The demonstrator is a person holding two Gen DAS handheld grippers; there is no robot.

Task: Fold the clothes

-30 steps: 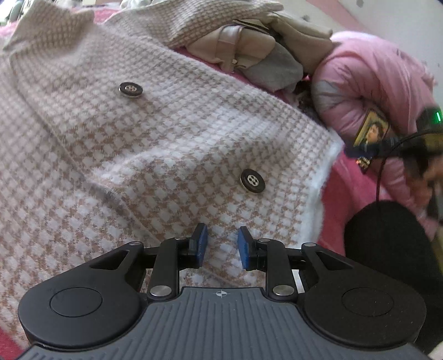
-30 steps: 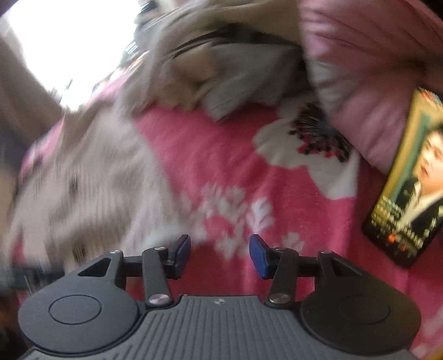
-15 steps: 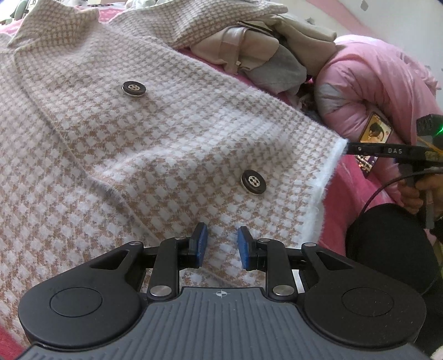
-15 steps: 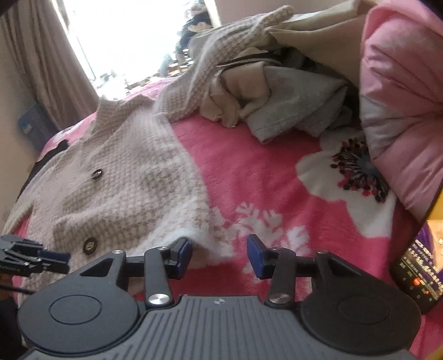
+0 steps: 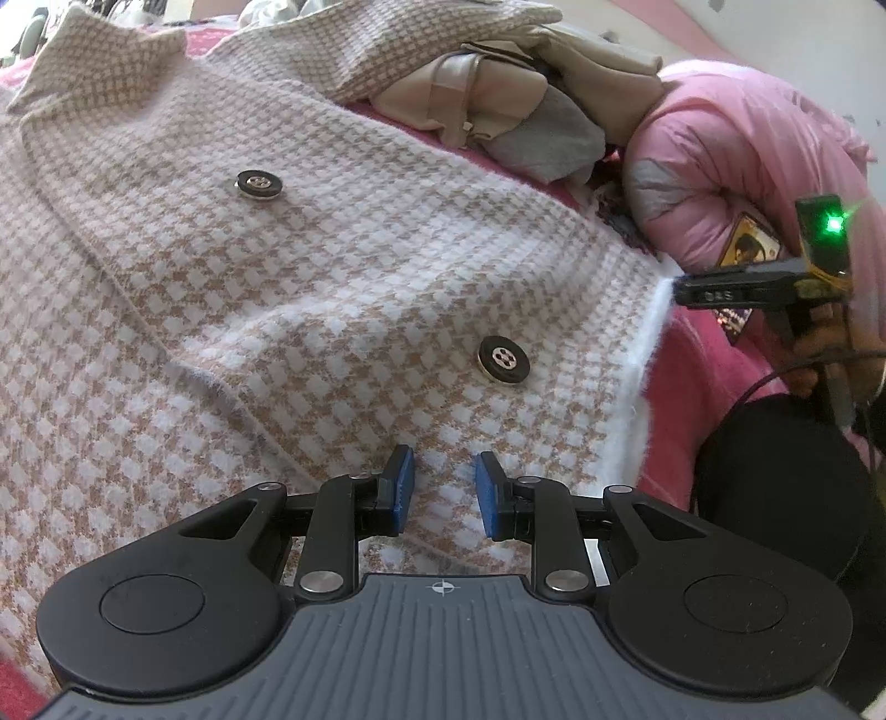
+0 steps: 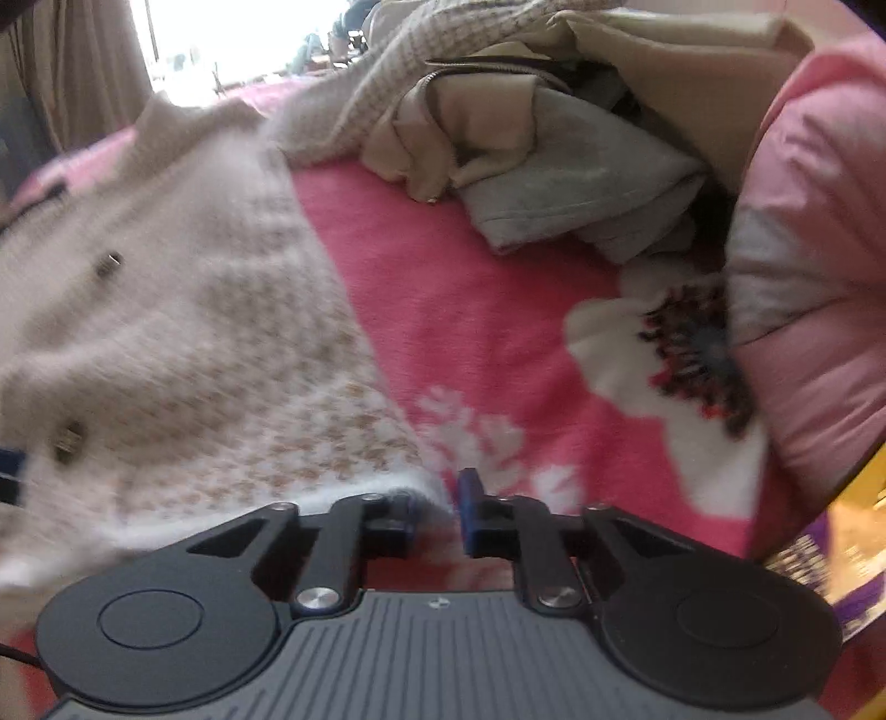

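Note:
A beige and white houndstooth cardigan (image 5: 288, 288) with black buttons (image 5: 504, 360) lies spread on a pink flowered blanket (image 6: 487, 310). My left gripper (image 5: 440, 490) is open, low over the cardigan near its hem, below the lower button. My right gripper (image 6: 434, 515) is open at the cardigan's (image 6: 183, 332) fluffy white corner, which lies against the left finger. In the left wrist view the right gripper (image 5: 736, 288) reaches the cardigan's right edge.
A heap of tan and grey clothes (image 5: 515, 111) lies behind the cardigan, also in the right wrist view (image 6: 554, 155). A pink padded jacket (image 5: 747, 166) lies at the right. A phone (image 5: 747, 249) with a lit screen rests by it. A window (image 6: 232, 39) is bright at the back.
My right gripper has moved left and down to the cardigan's corner, and its jaws have narrowed. My left gripper has stayed over the hem, still open.

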